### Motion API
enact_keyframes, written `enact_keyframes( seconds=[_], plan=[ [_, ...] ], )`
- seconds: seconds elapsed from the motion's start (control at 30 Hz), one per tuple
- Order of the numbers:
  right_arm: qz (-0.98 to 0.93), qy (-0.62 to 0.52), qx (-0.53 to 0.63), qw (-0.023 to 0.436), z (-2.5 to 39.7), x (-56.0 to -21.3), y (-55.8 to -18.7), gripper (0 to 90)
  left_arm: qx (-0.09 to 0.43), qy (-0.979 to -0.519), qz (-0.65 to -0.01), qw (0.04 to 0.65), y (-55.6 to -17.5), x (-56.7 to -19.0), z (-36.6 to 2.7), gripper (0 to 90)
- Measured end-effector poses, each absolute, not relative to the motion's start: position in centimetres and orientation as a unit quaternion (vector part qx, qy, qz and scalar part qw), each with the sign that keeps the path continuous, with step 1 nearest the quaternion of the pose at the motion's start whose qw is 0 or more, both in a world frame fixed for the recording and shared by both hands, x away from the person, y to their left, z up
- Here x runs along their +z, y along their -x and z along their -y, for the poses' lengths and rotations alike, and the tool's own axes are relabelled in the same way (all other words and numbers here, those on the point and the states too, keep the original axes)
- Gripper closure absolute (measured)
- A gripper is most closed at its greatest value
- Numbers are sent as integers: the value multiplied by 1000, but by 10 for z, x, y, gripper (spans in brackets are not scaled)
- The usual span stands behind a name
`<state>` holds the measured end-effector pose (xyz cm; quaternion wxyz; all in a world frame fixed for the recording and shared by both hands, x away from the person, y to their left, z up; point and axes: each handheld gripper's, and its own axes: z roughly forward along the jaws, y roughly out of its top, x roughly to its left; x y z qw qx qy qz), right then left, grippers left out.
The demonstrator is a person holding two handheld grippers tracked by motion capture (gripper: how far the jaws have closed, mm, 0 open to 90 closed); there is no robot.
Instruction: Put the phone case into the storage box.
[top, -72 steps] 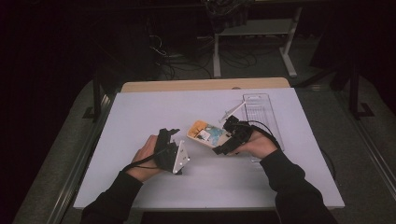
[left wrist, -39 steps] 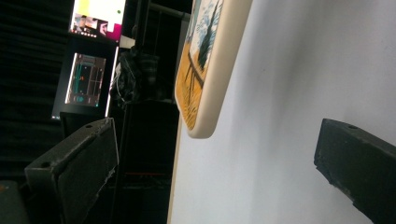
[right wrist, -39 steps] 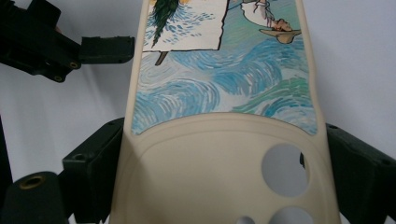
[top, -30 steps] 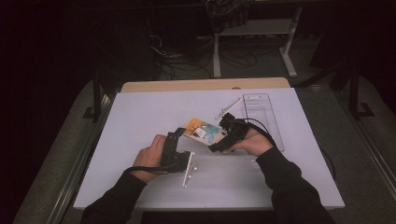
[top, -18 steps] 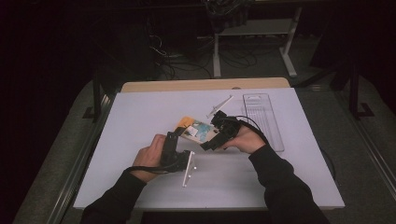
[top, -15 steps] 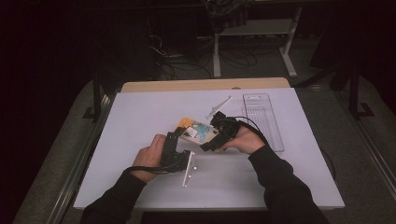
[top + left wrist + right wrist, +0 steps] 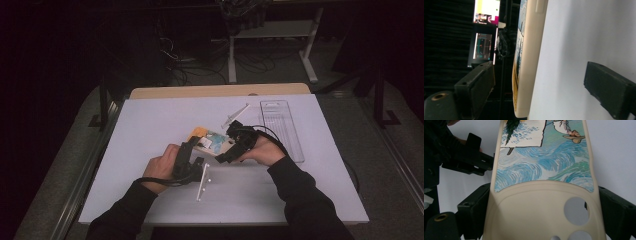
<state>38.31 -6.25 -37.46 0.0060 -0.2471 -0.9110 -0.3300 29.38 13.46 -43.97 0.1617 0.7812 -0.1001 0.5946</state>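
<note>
Phone case (image 7: 210, 142), cream-rimmed with a painted back of blue swirls and an orange corner, lying near the middle of the white table (image 7: 150, 120). Seen in the right gripper view as a broad cream panel (image 7: 541, 202) with round camera cut-outs at its near end, painted waves toward 12 o'clock. Seen edge-on in the left gripper view (image 7: 529, 57), a cream rim standing against the white surface.

Right gripper (image 7: 231, 150) at 3 o'clock of the case, held in the right hand (image 7: 262, 151); jaws set on the two long sides of the camera end, black pads flush against both cream edges, clamped on the case.

Left gripper (image 7: 194, 156) at 7 o'clock of the case, held in the left hand (image 7: 162, 167); jaws spread wide, one at either side of the case's edge with clear gaps between, gripping nothing. Same gripper visible at 10 o'clock in the right gripper view (image 7: 471, 157), just beside the case's long side.

Clear plastic tray (image 7: 282, 127) at 3 o'clock of the case, well apart from it. Small white tool (image 7: 236, 115) at 1 o'clock, near the case. White strip (image 7: 202, 180) on the table at 6 o'clock of the left gripper.
</note>
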Motion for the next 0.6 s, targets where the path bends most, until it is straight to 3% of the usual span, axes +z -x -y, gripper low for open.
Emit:
enact_keyframes(
  seconds=[0.3, 0.47, 0.6],
  plan=[
    [914, 238, -330, 3, 61, -376, -383, 98, 609, -769, 110, 162, -292, -440, -134, 219],
    [914, 238, -329, 4, 60, -376, -382, 98, 614, -764, 119, 160, -291, -439, -134, 341],
    [913, 241, -330, 8, 60, -375, -382, 98, 616, -761, 126, 159, -290, -440, -134, 382]
  ],
)
